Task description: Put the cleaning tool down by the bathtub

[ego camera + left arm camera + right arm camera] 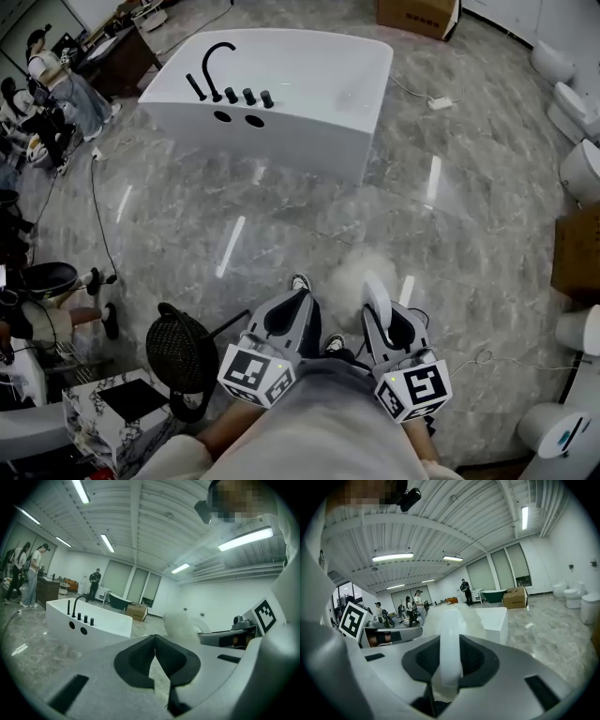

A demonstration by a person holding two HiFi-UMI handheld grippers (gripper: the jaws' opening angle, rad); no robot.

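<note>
— Where's the duster [352, 272]?

— In the right tool [450, 645]. Its two jaws are pinching the white handle [451, 625], which runs up between the pads, and the fluffy white head sticks out past the tips.

— So it isn't down?

— No. From the head view, the head hangs over the grey marble floor [450, 234], just ahead of the person's lap.

— And the bathtub [300, 103]?

— Well apart from the duster, further ahead and a little to the left. It's white and freestanding, with a black faucet [214, 58] and a row of black knobs on its near-left rim.

— What about the left tool [154, 641]?

— Its pads are pressed together at the tips with nothing between them. It's held beside the right one, both pointing toward the tub.

— Anything else around?

— A cardboard box [417, 14] beyond the tub, and people [56, 84] standing far off at the left.
</note>
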